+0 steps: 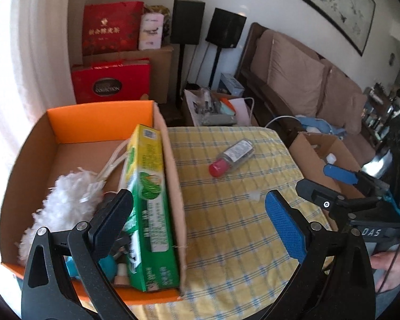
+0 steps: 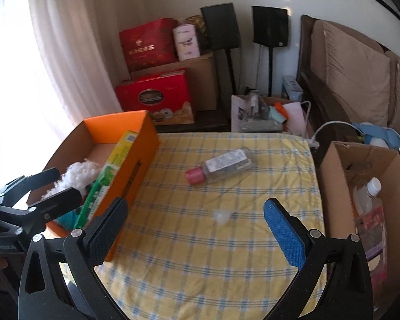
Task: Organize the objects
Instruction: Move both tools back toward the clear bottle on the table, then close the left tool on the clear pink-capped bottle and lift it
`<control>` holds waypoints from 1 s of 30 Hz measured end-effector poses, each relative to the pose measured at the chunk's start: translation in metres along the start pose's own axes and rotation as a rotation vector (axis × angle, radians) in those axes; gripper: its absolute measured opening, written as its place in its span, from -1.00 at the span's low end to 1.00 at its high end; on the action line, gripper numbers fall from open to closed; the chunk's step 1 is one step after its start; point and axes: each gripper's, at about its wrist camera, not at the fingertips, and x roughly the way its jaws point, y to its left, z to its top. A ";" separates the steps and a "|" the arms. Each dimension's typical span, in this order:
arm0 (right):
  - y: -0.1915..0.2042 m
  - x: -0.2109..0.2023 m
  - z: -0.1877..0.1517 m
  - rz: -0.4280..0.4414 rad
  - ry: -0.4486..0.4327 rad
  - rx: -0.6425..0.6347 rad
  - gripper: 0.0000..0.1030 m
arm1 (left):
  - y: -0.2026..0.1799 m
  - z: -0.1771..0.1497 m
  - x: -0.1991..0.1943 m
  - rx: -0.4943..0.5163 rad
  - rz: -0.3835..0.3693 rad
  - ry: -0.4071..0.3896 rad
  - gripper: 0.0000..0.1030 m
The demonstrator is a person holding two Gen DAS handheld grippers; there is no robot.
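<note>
1. the left gripper [image 1: 200, 213] hangs with its jaws spread wide and nothing between them, over the right wall of the orange box [image 1: 101, 114], one finger inside the box and the other above the cloth.
2. the right gripper [image 2: 196, 221] is likewise wide open and empty, above the near part of the yellow checked cloth [image 2: 226, 253].
3. a clear bottle with a pink cap [image 2: 221, 166] lies on its side near the middle of the cloth, cap toward the orange box, apart from both grippers.
4. the orange box sits on the left part of the cloth. inside it, a green carton [image 1: 146, 208] stands on edge against the right wall, a white fluffy duster [image 1: 64, 200] lies to its left, and something teal [image 1: 106, 264] sits at the near corner, too hidden to tell what it is.
5. a small white tuft [image 2: 222, 216] rests on the cloth between the right gripper's fingers and the bottle.
6. a brown cardboard box [image 2: 333, 186] stands just beside the cloth's right edge, holding a white-capped plastic bottle [image 2: 368, 194].
</note>
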 end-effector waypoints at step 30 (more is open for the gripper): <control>-0.033 0.116 -0.037 -0.010 0.122 0.009 -0.04 | -0.048 0.070 0.135 -0.019 -0.001 0.196 0.76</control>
